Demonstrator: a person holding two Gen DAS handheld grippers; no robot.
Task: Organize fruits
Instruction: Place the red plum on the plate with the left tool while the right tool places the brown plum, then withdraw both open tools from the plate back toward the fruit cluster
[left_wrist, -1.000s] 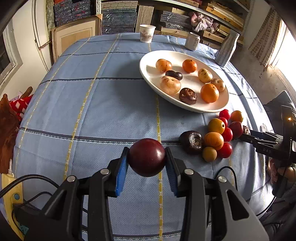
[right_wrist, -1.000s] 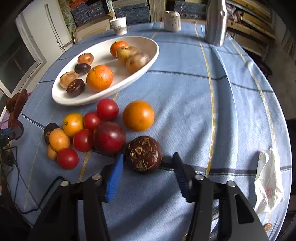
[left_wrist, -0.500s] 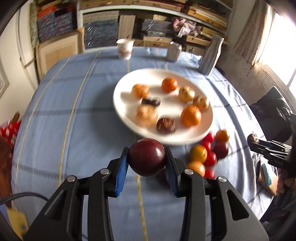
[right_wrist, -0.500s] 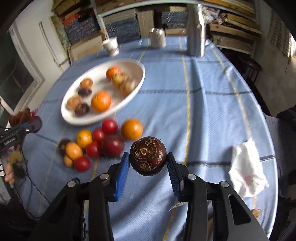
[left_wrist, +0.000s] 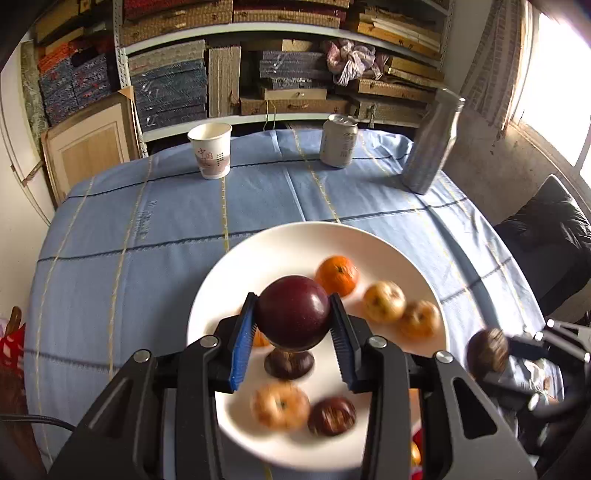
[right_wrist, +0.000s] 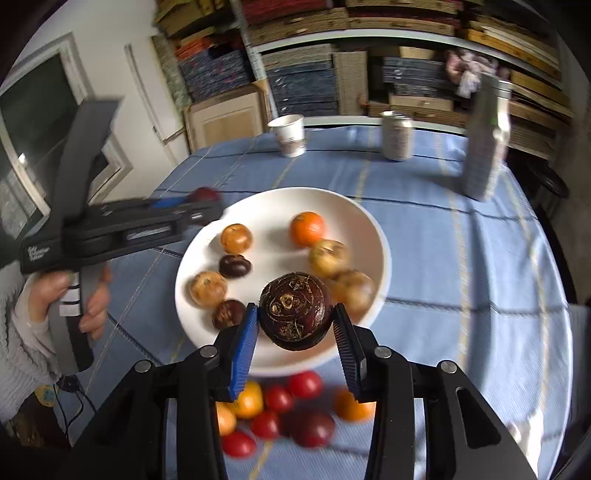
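Note:
My left gripper (left_wrist: 293, 323) is shut on a smooth dark red plum (left_wrist: 293, 308) and hangs over the white plate (left_wrist: 236, 288). Several fruits lie on that plate, among them an orange (left_wrist: 337, 275) and a dark brown fruit (left_wrist: 331, 415). In the right wrist view my right gripper (right_wrist: 295, 325) is shut on a rough dark brown fruit (right_wrist: 294, 310) above the near rim of the plate (right_wrist: 376, 236). The left gripper (right_wrist: 199, 199) reaches in from the left there, a hand on its grip. Loose tomatoes (right_wrist: 279, 398) and oranges (right_wrist: 352, 406) lie on the cloth under my right gripper.
A paper cup (left_wrist: 210, 149), a drinks can (left_wrist: 338, 140) and a tall grey bottle (left_wrist: 430, 144) stand at the table's far edge on the blue cloth (left_wrist: 129, 266). Shelves of stacked boxes fill the wall behind. A dark chair (left_wrist: 550, 236) stands at the right.
Both grippers have moved toward the plate. The right gripper closed on the rough brown fruit and lifted it off the cloth. The left still carries the plum, now over the plate.

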